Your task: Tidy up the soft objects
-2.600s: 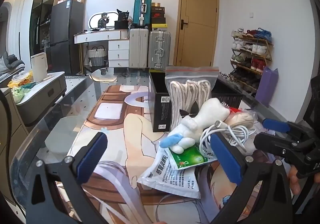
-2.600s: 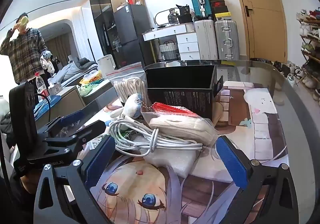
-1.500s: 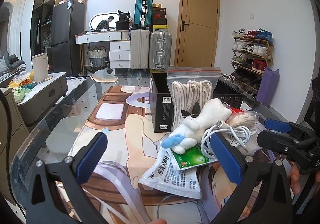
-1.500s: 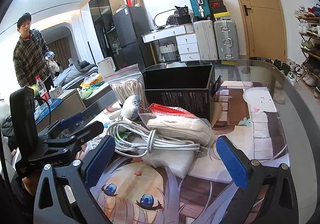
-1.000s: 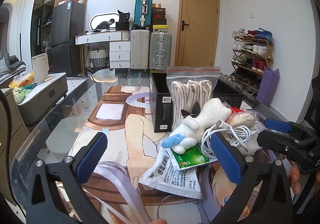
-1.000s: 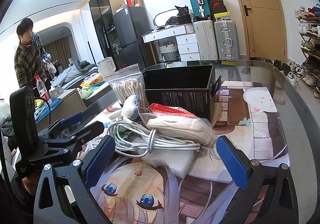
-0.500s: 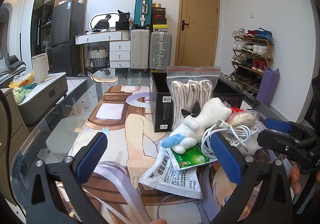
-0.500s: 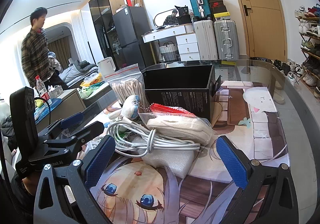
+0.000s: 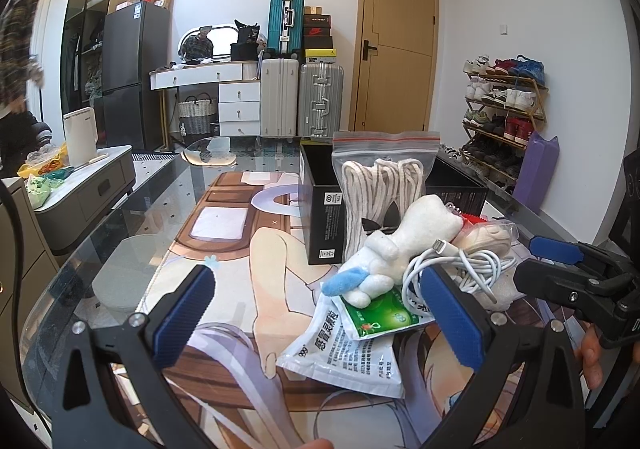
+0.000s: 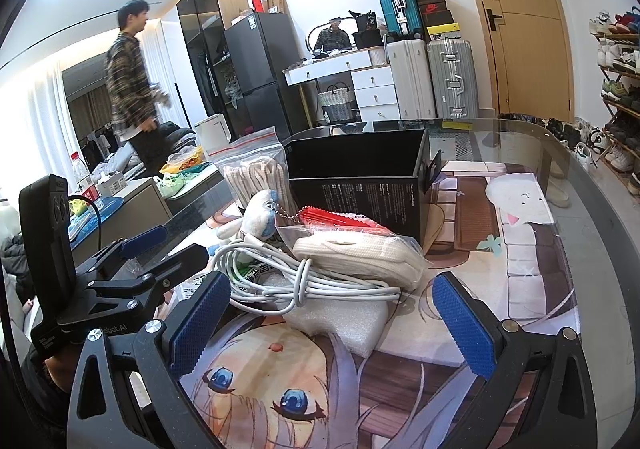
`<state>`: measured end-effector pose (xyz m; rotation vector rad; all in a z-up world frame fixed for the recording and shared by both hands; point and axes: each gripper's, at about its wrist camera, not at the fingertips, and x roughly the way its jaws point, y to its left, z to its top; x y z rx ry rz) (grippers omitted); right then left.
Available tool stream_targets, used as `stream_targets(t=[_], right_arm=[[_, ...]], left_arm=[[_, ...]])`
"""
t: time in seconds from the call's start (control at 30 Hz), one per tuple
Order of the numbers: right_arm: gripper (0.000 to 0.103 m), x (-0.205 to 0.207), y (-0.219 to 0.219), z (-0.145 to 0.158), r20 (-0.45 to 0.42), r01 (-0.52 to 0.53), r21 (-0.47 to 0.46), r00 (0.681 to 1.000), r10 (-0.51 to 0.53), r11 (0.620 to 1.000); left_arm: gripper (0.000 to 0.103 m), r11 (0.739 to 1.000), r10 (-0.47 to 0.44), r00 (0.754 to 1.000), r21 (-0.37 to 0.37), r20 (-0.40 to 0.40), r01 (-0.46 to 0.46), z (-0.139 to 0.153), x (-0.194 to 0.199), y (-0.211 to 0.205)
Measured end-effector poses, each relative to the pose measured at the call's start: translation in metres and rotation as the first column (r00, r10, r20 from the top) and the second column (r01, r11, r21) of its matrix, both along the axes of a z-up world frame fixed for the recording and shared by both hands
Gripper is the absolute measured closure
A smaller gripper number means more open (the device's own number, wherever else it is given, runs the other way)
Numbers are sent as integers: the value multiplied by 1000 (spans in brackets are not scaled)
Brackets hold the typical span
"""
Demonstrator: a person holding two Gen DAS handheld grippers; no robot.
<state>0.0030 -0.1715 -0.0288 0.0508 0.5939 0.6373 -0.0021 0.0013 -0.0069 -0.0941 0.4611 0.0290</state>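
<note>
Heap of soft objects on the mat: a white plush toy (image 9: 404,241) lying tilted over a green sachet (image 9: 380,315), coiled white cable (image 10: 296,277), bagged cream laces (image 10: 356,253), foam block (image 10: 344,323); zip bag of rope (image 9: 384,185) leaned against the black box (image 10: 360,177).

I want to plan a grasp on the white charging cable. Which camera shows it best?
The right wrist view: the white cable lies coiled in full atop the foam block, between the open right gripper pads. The left wrist view shows its connector end, partly hidden behind a finger.

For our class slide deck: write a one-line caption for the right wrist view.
Open right claw faces a white cable atop bagged soft items before a black box.
</note>
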Motion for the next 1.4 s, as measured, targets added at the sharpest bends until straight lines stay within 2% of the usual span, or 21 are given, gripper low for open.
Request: stream_targets(t=[0.87, 1.07, 1.3, 1.4], right_arm=[[0, 2, 0, 0, -4, 6, -6, 1000, -6, 1000], [0, 4, 2, 2, -18, 15, -14, 1000, -15, 1000], [0, 6, 13, 8, -12, 27, -77, 1000, -28, 997], [0, 9, 12, 9, -33, 21, -67, 999, -23, 998]], left_arm=[[0, 1000, -11, 1000, -8, -17, 11, 1, 3, 0], [0, 1000, -12, 1000, 4, -15, 12, 7, 6, 0], [0, 1000, -12, 1000, 16, -20, 13, 19, 12, 4], [0, 1000, -22, 999, 12, -39, 22, 23, 17, 7]])
